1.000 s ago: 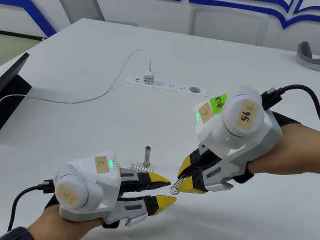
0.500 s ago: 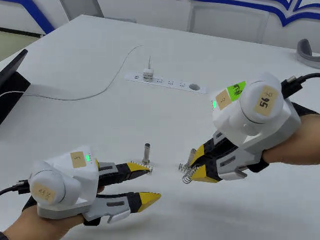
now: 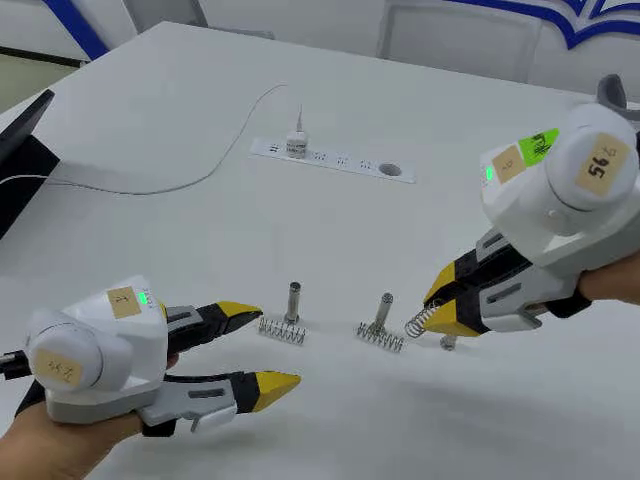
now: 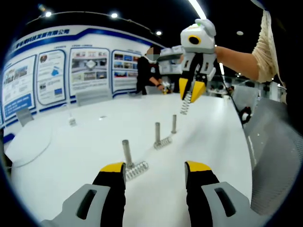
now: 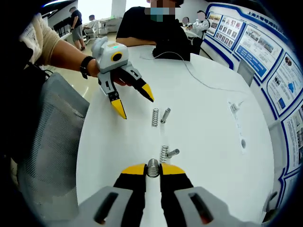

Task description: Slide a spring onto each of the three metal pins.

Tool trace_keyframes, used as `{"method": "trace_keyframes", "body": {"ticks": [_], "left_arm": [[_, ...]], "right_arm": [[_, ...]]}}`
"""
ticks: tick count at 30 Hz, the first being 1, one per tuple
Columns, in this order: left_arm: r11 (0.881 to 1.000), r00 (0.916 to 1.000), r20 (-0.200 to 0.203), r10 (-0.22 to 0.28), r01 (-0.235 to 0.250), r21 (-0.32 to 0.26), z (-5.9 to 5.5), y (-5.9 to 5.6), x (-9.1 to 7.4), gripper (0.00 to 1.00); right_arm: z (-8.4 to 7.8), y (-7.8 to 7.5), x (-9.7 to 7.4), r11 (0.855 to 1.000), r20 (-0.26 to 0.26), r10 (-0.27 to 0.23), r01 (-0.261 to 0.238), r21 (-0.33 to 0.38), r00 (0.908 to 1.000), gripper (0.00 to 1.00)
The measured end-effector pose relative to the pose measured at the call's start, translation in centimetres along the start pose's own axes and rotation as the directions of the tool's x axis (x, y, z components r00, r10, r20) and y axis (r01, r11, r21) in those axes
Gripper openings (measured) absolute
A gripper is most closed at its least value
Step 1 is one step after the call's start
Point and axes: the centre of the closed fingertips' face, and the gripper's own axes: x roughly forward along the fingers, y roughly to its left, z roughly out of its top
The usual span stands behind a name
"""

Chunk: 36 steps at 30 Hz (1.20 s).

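Right tongs (image 3: 428,314) pinch a tilted spring (image 3: 421,321), its free end just above and beside the 3rd upright pin (image 4: 173,125); left tongs (image 3: 281,343), spread and empty, sit farther off.

We find the third pin (image 3: 448,342) largely hidden beneath the jaws of the right gripper (image 3: 428,315). In the right gripper view, the spring (image 5: 152,168) clamped between them presents its end coil; the rest is concealed.
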Motion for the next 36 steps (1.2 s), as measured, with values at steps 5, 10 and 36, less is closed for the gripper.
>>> {"method": "trace_keyframes", "body": {"ticks": [5, 10, 36], "left_arm": [[1.0, 0.9999, -0.003, 0.011, -0.011, -0.01, -0.1, 0.5, 0.0, 0.56], [1.0, 0.9999, -0.003, 0.012, -0.012, -0.011, 0.0, 0.6, 0.1, 0.58], [1.0, 0.9998, -0.004, 0.018, -0.018, -0.019, 0.1, 0.6, 0.2, 0.61]], "right_arm": [[-1.3, -1.5, -1.4, 0.998, -0.022, -0.047, 0.048, 0.03, 0.9986, 0.12], [-2.6, -2.9, -2.6, 0.994, -0.047, -0.089, 0.092, 0.063, 0.9949, 0.12], [-5.9, -4.6, 0.9, 0.993, -0.18, -0.012, 0.032, 0.113, 0.9836, 0.12]]}}
